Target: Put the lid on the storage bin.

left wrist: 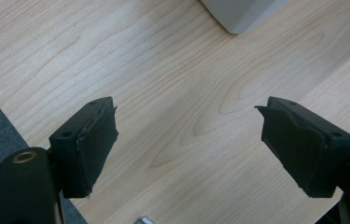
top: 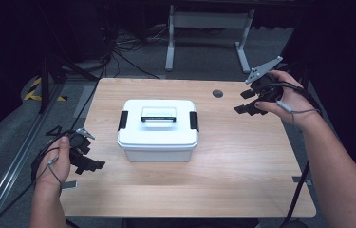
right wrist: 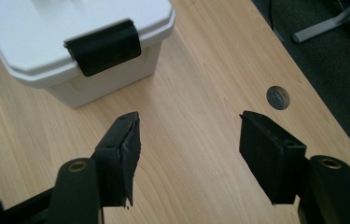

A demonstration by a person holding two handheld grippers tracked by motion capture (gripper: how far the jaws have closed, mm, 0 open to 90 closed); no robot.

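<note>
A white lidded storage box (top: pixel 157 129) stands in the middle of the wooden table (top: pixel 242 161). Its lid carries a black handle (top: pixel 158 116) and a black latch on each short side (top: pixel 123 119) (top: pixel 193 120). My left gripper (top: pixel 90 164) hovers open to the box's left, near the table's left edge, with nothing between its jaws (left wrist: pixel 189 140). A corner of the box (left wrist: pixel 242 14) shows ahead of it. My right gripper (top: pixel 247 102) is held open above the table's far right, its jaws empty (right wrist: pixel 189 144). The box's right latch (right wrist: pixel 103 46) lies ahead of it.
A round cable hole (top: pixel 218 93) sits in the table near its far edge, seen also beside the right gripper (right wrist: pixel 277 97). Beyond the table are a white desk frame (top: pixel 208 28) and loose cables (top: pixel 118 47) on the grey floor. A rail (top: pixel 9 175) runs along the left.
</note>
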